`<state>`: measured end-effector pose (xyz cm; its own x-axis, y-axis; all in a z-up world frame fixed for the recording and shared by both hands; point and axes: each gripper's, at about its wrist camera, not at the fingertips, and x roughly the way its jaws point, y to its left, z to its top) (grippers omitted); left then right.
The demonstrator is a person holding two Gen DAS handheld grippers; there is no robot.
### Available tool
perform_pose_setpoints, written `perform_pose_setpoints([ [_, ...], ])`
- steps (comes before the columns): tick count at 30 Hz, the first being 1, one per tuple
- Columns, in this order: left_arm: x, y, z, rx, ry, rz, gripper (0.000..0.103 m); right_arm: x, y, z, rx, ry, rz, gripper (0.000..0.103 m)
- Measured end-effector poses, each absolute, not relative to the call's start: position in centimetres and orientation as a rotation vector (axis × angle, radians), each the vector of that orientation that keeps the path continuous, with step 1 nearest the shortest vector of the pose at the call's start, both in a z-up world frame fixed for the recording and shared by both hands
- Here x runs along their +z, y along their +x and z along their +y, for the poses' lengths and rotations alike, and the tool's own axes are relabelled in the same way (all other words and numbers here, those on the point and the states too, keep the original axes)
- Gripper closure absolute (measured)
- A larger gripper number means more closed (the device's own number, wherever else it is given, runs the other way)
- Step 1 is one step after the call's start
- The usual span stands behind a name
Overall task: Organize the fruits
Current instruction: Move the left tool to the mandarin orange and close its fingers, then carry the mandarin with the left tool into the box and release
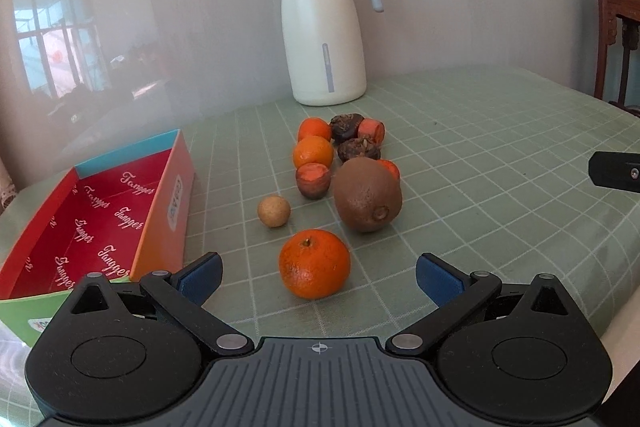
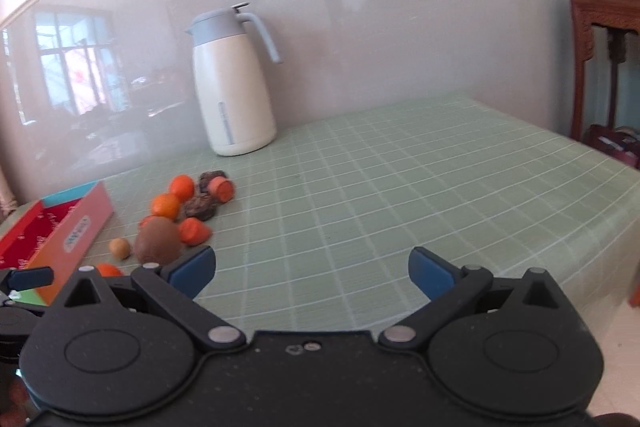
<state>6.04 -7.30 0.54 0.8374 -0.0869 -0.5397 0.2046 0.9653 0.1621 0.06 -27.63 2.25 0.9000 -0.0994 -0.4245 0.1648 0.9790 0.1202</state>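
Fruit sits clustered on the counter (image 1: 480, 155) beside the red box (image 1: 92, 219); your left gripper (image 1: 318, 277) has its fingers wide around the nearest mandarin (image 1: 314, 263), ready to close. Your right gripper (image 2: 312, 273) waits open and empty.

Orange mandarin (image 1: 314, 264); brown kiwi (image 1: 367, 200); red-lined box (image 1: 92, 223); green checked tablecloth (image 1: 480, 163); cream, grey-lidded jug (image 1: 322, 35).

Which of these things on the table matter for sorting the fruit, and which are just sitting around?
For the job: big orange, kiwi, small oranges, small round tan fruit, red box.
Just there: white jug, wooden stand.
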Motion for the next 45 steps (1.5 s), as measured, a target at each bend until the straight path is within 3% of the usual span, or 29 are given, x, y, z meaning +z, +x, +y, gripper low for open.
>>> perform_pose_setpoints([
  [7,-0.6,7.4,-7.6,-0.155,0.202,0.589,0.001,2.3,0.0,-28.4,-0.210,0.144,0.408,0.000],
  [10,-1.0,8.2,-7.6,-0.165,0.187,0.616,0.026,2.3,0.1,-28.7,-0.197,0.159,0.412,0.000],
  [15,-1.2,8.6,-7.2,-0.160,0.139,0.615,0.043,2.4,0.0,-28.8,-0.184,0.163,0.414,0.000],
  [17,-1.3,8.6,-7.2,-0.140,0.147,0.602,0.060,2.4,0.1,-28.7,-0.183,0.166,0.415,0.000],
  [33,1.8,7.0,-4.5,-0.069,0.095,0.458,0.060,2.6,0.1,-27.6,-0.142,0.165,0.416,0.000],
  [45,4.3,7.7,6.0,0.240,-0.040,0.417,0.060,2.7,1.2,-24.4,-0.074,0.110,0.424,0.000],
])
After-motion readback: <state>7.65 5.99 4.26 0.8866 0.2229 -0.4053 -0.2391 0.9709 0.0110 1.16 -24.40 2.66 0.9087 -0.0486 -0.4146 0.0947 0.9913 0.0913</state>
